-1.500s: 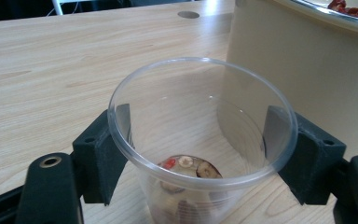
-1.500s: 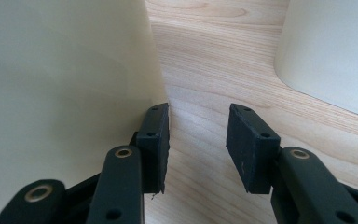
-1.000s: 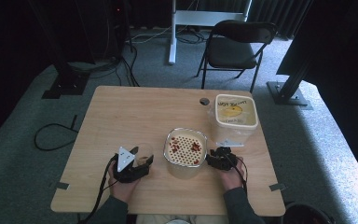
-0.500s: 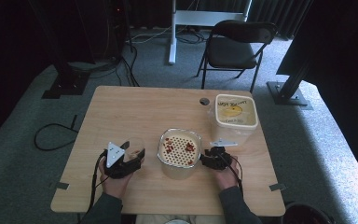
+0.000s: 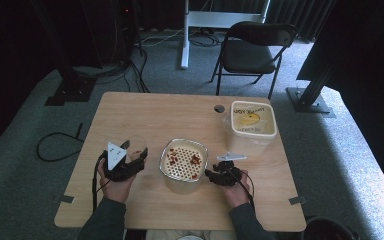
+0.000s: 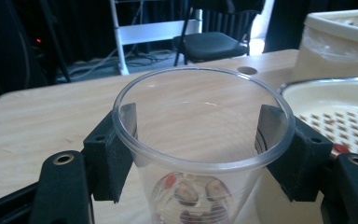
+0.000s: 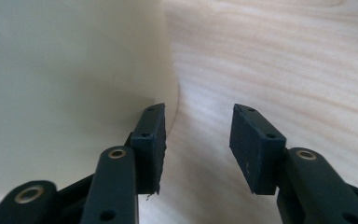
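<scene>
My left gripper (image 5: pixel 136 155) is shut on a clear plastic cup (image 5: pixel 137 145) at the table's front left. In the left gripper view the jaws of the left gripper (image 6: pixel 198 140) press the cup (image 6: pixel 200 163) from both sides, just under its rim. Several nuts and red dried bits (image 6: pixel 191 196) lie in its bottom. A cream bowl (image 5: pixel 172 182) with a perforated insert and red bits stands at the front centre. My right gripper (image 5: pixel 211 175) is open just right of it. In the right gripper view the right gripper (image 7: pixel 198 140) holds nothing, its left jaw beside the bowl wall (image 7: pixel 65 84).
A cream lidded container (image 5: pixel 250 127) stands at the back right of the table (image 5: pixel 150 115), near a cable hole (image 5: pixel 219 108). A black folding chair (image 5: pixel 257 47) stands beyond the far edge. Cables lie on the carpet at the left.
My left gripper has carried the cup a little left and away from me. My right gripper has moved left toward the bowl, and the bowl has shifted slightly left.
</scene>
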Demonstrator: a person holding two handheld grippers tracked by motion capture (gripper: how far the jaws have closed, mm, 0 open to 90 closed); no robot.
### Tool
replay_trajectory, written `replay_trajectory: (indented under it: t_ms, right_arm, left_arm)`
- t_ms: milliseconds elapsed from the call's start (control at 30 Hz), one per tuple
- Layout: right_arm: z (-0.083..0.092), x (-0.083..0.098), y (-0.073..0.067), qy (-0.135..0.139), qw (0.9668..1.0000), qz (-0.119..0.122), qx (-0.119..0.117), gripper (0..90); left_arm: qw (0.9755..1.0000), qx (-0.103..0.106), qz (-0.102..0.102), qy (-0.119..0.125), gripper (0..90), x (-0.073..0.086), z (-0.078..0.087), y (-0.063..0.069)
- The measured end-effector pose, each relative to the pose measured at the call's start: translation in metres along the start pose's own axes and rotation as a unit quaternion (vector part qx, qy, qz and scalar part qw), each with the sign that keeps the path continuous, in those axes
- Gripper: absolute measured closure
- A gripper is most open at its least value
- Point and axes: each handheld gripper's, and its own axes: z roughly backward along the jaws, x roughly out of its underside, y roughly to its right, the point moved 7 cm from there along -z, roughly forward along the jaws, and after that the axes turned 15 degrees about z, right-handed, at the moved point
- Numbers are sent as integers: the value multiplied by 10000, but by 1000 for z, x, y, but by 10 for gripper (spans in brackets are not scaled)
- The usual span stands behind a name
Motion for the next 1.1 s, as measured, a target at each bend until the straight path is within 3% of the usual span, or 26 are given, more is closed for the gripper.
replay_trajectory:
  t_ms: [167,567,1100]
  right_arm:
    - [2,5,-7,44,9998,-113,-159,541]
    - [-7,0,-21,31,9996,34,-279,541]
    - [-31,-28,-45,117,9981,320,-507,533]
  left_arm:
    - [9999,-138,-47,44,310,-9,-3,-7]
    - [9996,-213,-135,80,312,-19,-7,-14]
    - [9994,-203,-259,88,312,-27,-7,-15]
